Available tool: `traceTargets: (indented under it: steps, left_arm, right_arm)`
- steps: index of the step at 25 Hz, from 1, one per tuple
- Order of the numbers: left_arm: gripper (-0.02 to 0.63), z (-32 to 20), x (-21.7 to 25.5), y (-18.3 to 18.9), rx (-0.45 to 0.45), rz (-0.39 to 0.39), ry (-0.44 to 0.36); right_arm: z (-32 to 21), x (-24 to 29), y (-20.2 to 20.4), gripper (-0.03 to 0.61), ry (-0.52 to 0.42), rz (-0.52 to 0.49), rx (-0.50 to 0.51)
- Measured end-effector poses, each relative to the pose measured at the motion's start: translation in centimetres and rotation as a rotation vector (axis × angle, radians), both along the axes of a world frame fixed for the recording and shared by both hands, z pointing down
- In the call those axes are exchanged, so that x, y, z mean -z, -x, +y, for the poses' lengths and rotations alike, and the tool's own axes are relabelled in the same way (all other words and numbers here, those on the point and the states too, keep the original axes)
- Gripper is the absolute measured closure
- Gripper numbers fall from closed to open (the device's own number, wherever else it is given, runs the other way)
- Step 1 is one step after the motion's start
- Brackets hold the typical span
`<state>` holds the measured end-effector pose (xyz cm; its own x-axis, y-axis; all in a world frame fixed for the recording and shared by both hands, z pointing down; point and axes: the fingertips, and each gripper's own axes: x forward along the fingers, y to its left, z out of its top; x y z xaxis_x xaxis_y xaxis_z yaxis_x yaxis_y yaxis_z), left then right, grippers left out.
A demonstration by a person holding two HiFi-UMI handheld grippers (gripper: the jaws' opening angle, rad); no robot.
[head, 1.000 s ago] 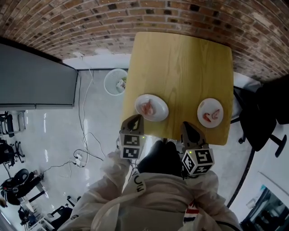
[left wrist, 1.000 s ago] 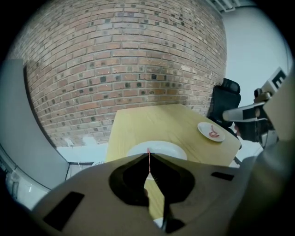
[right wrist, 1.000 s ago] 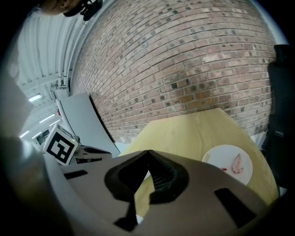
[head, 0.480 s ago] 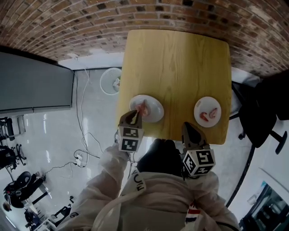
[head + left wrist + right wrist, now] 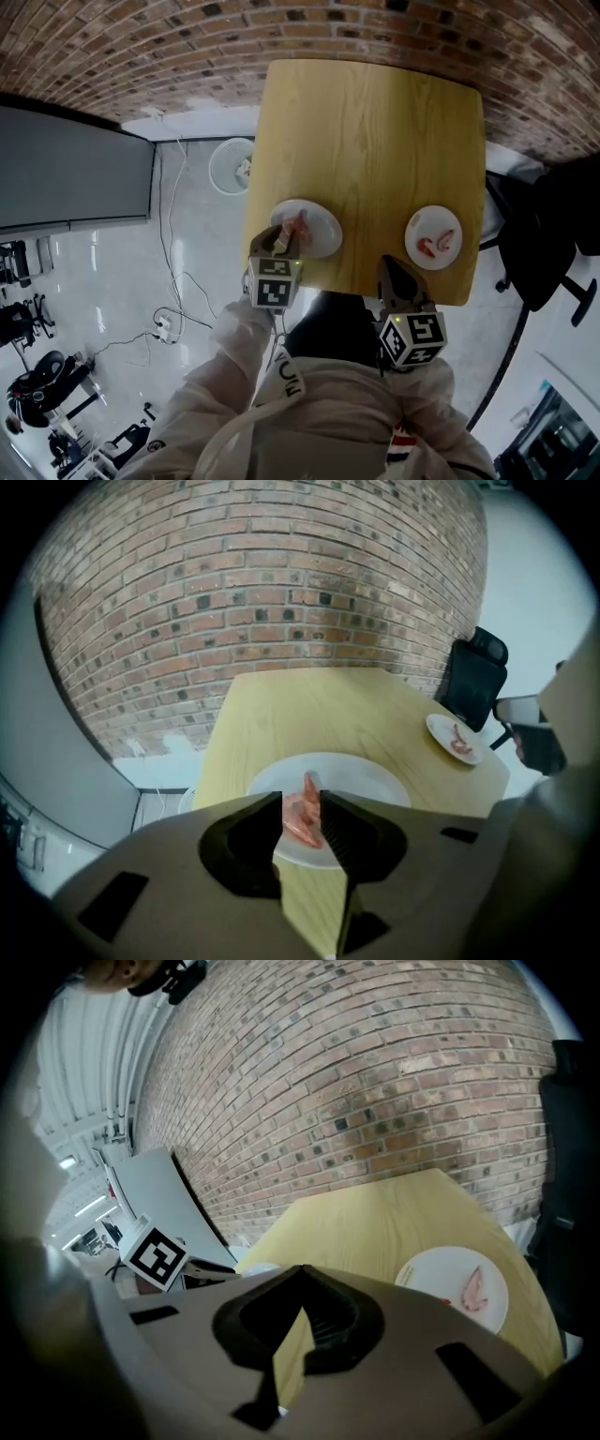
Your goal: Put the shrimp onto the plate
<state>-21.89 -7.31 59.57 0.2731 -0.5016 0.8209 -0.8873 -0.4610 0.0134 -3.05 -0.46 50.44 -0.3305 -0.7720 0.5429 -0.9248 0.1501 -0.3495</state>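
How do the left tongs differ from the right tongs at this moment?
The left tongs stand open, having just been opening, with a shrimp between them; the right tongs are shut and empty. The left tongs reach over the left plate; the right tongs hang apart from the right plate. Both point down toward the table.

L gripper just opening; R gripper closed

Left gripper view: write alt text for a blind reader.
The left gripper, its fingers just opened, has a pink shrimp between them over a white plate on a wooden table. A second plate with another shrimp sits at right, brick wall behind.
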Motion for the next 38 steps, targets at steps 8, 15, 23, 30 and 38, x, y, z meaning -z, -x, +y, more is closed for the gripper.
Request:
traceTargets:
  steps: [8,15,23,30,38]
  left_arm:
    - [0.468,-0.5,-0.1,0.0,0.182,0.025,0.017]
    - [0.442,-0.4,-0.5,-0.3,0.349,0.09,0.08]
    - [0.442,-0.3,-1.8,0.1,0.483,0.138,0.147]
    - [0.442,-0.2,-3.0,-0.1,0.574,0.216,0.207]
    - [0.442,-0.7,-3.1,0.3,0.667,0.285,0.243]
  right_arm:
    - [-1.4,-0.2,-1.8,0.555,0.01,0.015,-0.015]
    - [-2.4,-0.2,-1.3,0.555,0.016,0.009,0.02]
    - [-3.0,-0.6,-1.6,0.555,0.027,0.01,0.035]
    - [-3.3,-0.9,-2.2,0.555,0.036,0.011,0.036]
    - [-3.7,-0.8,-2.0,0.555,0.035,0.0,0.051]
